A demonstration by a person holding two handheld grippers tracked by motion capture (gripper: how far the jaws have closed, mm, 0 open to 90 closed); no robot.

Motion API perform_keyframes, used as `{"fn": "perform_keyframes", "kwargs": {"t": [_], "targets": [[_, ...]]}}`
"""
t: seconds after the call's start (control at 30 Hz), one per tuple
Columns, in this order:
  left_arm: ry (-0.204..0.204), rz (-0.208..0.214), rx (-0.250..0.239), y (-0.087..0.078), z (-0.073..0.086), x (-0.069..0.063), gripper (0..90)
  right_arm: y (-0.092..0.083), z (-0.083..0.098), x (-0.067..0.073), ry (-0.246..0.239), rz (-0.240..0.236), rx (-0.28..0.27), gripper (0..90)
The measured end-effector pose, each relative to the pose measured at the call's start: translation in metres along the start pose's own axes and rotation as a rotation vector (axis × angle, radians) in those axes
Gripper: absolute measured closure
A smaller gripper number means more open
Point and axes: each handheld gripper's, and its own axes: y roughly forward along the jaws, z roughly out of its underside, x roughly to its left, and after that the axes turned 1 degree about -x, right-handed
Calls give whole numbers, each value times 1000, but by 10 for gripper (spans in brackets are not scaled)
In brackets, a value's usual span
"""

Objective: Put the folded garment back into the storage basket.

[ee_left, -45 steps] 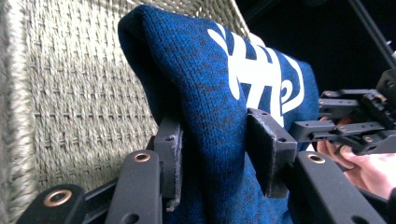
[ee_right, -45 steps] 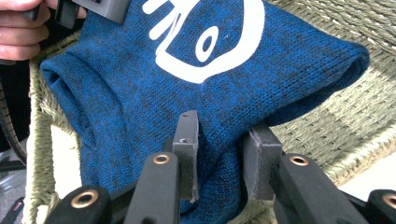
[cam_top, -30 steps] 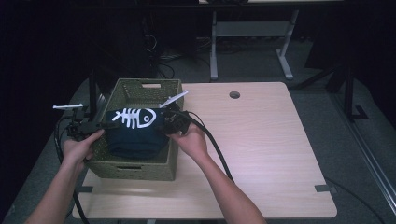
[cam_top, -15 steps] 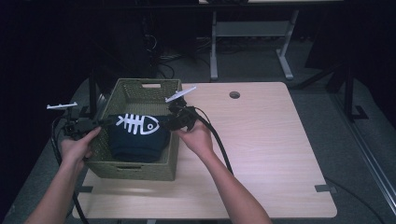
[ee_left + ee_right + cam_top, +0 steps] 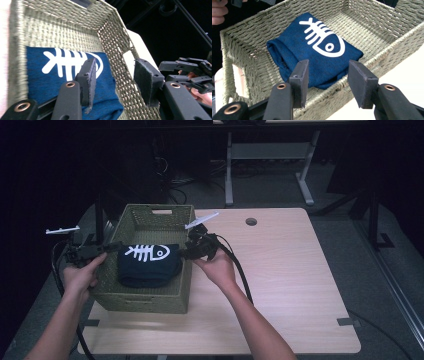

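A folded navy shirt [image 5: 150, 266] with a white fish-skeleton print lies flat inside the green woven basket [image 5: 155, 211] at the table's left. My left gripper [image 5: 113, 247] is at the basket's left rim and my right gripper [image 5: 188, 252] at its right rim. Both have just been opening and hold nothing. In the left gripper view the left gripper [image 5: 113, 70] hangs apart over the shirt [image 5: 50, 82] and basket wall [image 5: 75, 35]. In the right gripper view the right gripper [image 5: 328, 67] stands apart above the near rim [image 5: 374, 60], clear of the shirt [image 5: 317, 57].
The basket stands on a light wooden table [image 5: 290, 285] with a round hole [image 5: 251, 221] near its far edge. A black cable [image 5: 240, 275] trails from the right gripper over the table. A white table frame [image 5: 270, 155] stands on the dark floor behind.
The shirt, held up between both grippers a second ago, now lies on the basket floor. Both grippers have let go, opened and drawn outward to the rims.
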Motion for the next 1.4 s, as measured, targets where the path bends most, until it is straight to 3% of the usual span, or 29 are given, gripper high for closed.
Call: {"fn": "perform_keyframes", "kwargs": {"t": [0.27, 0.37, 0.53, 0.87, 1.07, 1.4], "targets": [[28, 61, 10, 12, 3, -20, 526, -24, 6, -7, 1, 10, -40, 506], [53, 62, 21, 18, 3, -31, 524, -34, 10, -13, 17, 15, -54, 504], [62, 85, 36, 31, 5, -42, 523, -50, 21, -27, 35, 20, -65, 496], [97, 141, 36, 47, 11, -70, 516, -66, 37, -43, 69, 38, -74, 472], [123, 155, 59, 57, 16, -86, 495, -79, 47, -51, 87, 71, -74, 424], [154, 147, 106, 79, 28, -101, 456, -98, 65, -64, 124, 101, -82, 371]]}}
